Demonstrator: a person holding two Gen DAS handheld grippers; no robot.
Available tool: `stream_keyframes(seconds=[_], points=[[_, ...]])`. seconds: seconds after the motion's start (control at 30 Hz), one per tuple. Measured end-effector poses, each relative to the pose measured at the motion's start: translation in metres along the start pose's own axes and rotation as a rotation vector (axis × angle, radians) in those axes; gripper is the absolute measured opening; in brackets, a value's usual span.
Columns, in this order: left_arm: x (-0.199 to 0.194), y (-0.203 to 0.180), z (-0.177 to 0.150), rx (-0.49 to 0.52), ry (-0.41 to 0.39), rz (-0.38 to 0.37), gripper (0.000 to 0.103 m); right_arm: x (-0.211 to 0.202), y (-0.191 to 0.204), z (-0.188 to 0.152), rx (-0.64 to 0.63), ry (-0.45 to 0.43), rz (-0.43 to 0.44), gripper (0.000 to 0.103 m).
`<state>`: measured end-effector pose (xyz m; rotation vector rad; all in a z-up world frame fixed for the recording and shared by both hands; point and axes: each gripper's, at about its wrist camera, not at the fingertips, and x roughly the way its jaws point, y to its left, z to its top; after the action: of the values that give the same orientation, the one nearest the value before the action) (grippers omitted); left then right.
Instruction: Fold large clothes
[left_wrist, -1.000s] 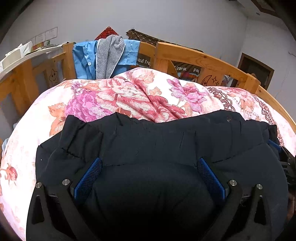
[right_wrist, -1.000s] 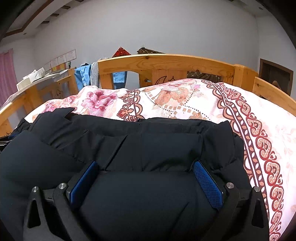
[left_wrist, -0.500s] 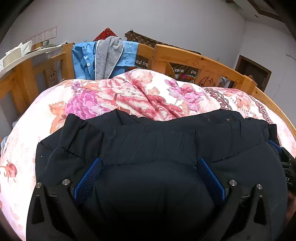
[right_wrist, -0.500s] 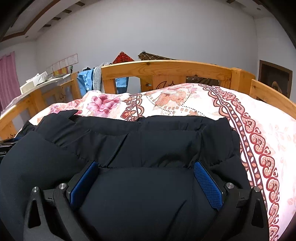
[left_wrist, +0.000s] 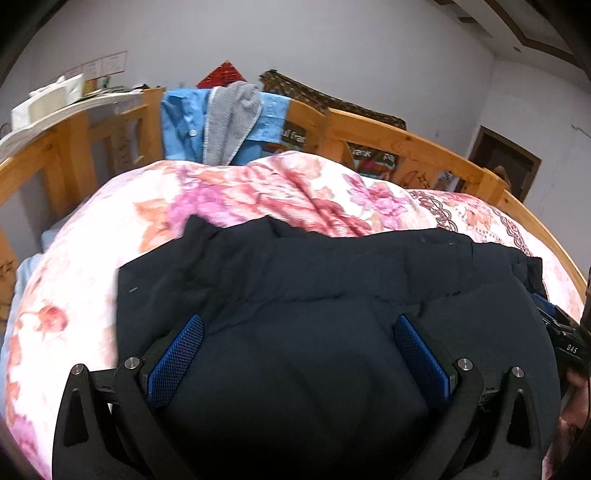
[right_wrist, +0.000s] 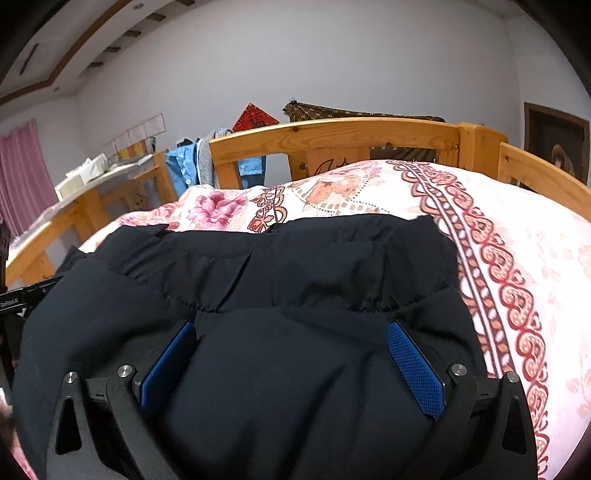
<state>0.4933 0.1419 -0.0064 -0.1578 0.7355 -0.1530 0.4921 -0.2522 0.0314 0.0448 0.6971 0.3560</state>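
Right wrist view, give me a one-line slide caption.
Open tool straddling a dark jacket on a floral quilt, wooden bed rail behind.

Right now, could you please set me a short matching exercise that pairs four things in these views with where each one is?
Things:
1. jacket
2. blue shirt
3. quilt
4. white boxes

Places:
A. on the shelf left of the bed
B. spread over the bed
C. between both tools' fingers
D. hung over the bed rail

Pairs: 1-C, 2-D, 3-B, 4-A
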Motion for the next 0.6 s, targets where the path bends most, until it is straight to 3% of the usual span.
stream_keyframes(seconds=[0.17,0.33,0.6], points=[[-0.027,0.019,-0.013,0.014,-0.017,-0.01,0.102,-0.008,-0.005,-0.008,0.026,-0.009,0.022,0.103],[-0.047,0.038,-0.026,-0.029,-0.026,0.053,0.102,-0.021,0.001,-0.009,0.01,-0.018,-0.019,0.103],[-0.046,0.065,-0.037,-0.108,0.077,-0.067,0.102,-0.048,-0.03,-0.01,0.022,0.03,-0.034,0.103]])
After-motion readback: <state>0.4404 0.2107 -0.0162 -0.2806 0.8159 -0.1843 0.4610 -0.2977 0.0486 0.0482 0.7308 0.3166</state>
